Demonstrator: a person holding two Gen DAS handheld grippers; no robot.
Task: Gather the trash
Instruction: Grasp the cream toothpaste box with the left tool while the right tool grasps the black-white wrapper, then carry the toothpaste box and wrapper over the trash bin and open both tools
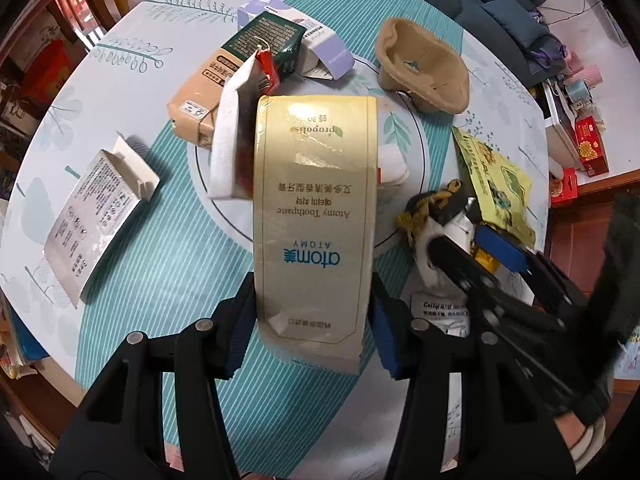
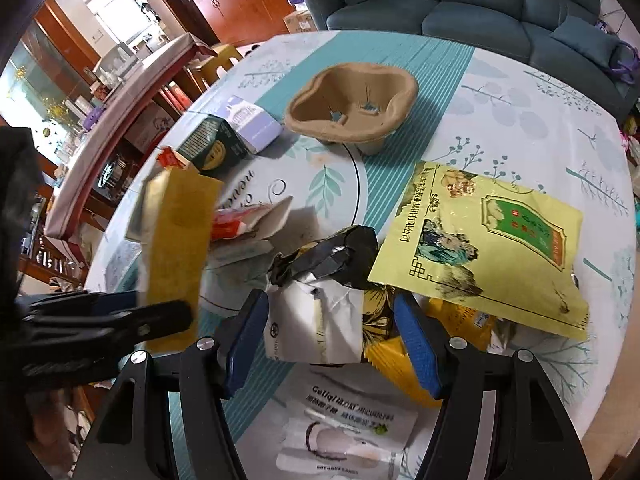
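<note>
A long cream toothpaste box (image 1: pixel 316 200) stands tilted off the round table, its near end between the blue pads of my left gripper (image 1: pixel 312 336), which is shut on it. From the right wrist view the same box (image 2: pixel 176 236) rises at the left with the left gripper (image 2: pixel 160 308) under it. My right gripper (image 2: pixel 332 344) is open and points down over a crumpled black-and-white wrapper (image 2: pixel 320 280), which lies between its fingers on other packets. The right gripper (image 1: pixel 476 244) also shows at the right of the left wrist view.
Trash is strewn over the patterned tablecloth (image 1: pixel 132 92): a brown pulp cup tray (image 2: pixel 352 100), a yellow-green pouch (image 2: pixel 488 248), a white box (image 1: pixel 96 216), a tan carton (image 1: pixel 200 96), a dark green box (image 2: pixel 208 144), a purple box (image 2: pixel 252 124). A blue sofa (image 2: pixel 480 0) stands behind.
</note>
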